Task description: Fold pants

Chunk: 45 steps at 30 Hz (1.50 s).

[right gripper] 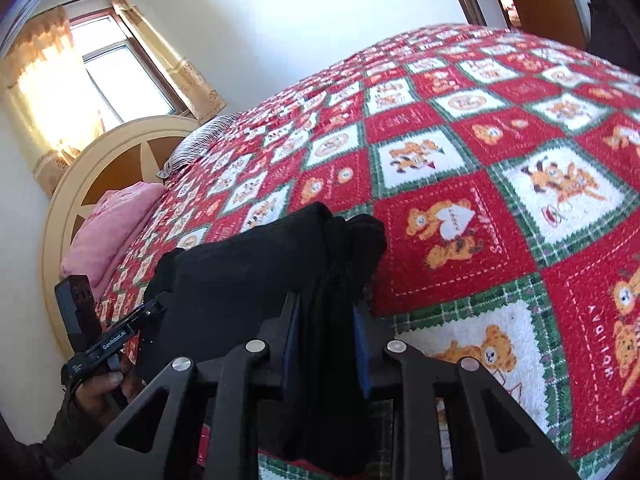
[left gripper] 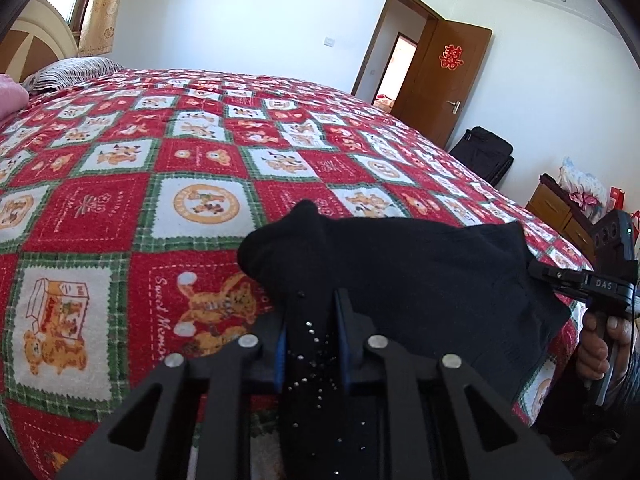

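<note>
Black pants (left gripper: pixel 420 276) hang stretched between my two grippers just above the near edge of the bed. My left gripper (left gripper: pixel 314 300) is shut on one end of the pants, with black cloth between its blue pads. My right gripper (right gripper: pixel 326 308) is shut on the other end of the pants (right gripper: pixel 248 280). In the left wrist view the right gripper (left gripper: pixel 538 270) shows at the right, pinching the cloth's corner. In the right wrist view the left gripper (right gripper: pixel 158 308) shows at the left, holding the far corner.
The bed carries a red, white and green bear-print blanket (left gripper: pixel 192 168). A pink pillow (right gripper: pixel 116 228) and a striped pillow (left gripper: pixel 72 70) lie by the round headboard (right gripper: pixel 108 160). An open brown door (left gripper: pixel 444 76), a black bag (left gripper: pixel 482 150) and a wooden cabinet (left gripper: pixel 556 208) stand beyond the bed.
</note>
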### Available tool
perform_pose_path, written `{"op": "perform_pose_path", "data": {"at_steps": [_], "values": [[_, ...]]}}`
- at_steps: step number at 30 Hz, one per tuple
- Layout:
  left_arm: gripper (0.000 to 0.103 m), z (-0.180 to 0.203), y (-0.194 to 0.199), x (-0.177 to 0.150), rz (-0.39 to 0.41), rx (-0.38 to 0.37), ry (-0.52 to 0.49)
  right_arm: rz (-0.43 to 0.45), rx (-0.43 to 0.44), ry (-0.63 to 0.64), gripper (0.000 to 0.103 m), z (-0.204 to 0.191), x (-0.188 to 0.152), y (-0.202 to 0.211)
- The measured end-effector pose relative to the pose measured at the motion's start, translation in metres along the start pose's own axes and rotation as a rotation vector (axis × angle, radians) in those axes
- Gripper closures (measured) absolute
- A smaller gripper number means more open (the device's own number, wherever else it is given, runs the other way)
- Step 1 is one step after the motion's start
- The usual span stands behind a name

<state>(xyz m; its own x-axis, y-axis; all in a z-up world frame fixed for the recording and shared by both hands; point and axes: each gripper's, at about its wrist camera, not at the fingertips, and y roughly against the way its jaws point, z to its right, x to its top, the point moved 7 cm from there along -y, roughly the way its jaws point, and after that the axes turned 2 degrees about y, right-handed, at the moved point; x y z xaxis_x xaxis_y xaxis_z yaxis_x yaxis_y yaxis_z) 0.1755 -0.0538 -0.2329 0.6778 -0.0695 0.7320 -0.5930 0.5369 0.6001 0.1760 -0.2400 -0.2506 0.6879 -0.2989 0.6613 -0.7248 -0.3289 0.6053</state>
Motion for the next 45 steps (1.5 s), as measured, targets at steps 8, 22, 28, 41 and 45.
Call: {"op": "perform_pose_path", "data": {"at_steps": [8,22,28,41,45], "values": [[0.090,-0.015,0.028,0.023,0.022,-0.061,0.061,0.035,0.042,0.092,0.080,-0.035,0.025,0.012],[0.091,-0.135,0.123,0.059,0.202,0.210,0.100,-0.049,0.223,0.281,0.080,-0.175,0.088,-0.099],[0.091,-0.190,0.120,0.048,0.191,0.323,0.148,-0.095,0.259,0.325,0.080,-0.228,0.086,-0.164],[0.048,-0.214,0.093,0.019,0.123,0.409,0.197,-0.172,0.129,0.245,0.074,-0.193,0.066,-0.231],[0.035,-0.211,0.092,0.016,0.114,0.436,0.193,-0.156,0.110,0.256,0.072,-0.189,0.063,-0.220]]}}
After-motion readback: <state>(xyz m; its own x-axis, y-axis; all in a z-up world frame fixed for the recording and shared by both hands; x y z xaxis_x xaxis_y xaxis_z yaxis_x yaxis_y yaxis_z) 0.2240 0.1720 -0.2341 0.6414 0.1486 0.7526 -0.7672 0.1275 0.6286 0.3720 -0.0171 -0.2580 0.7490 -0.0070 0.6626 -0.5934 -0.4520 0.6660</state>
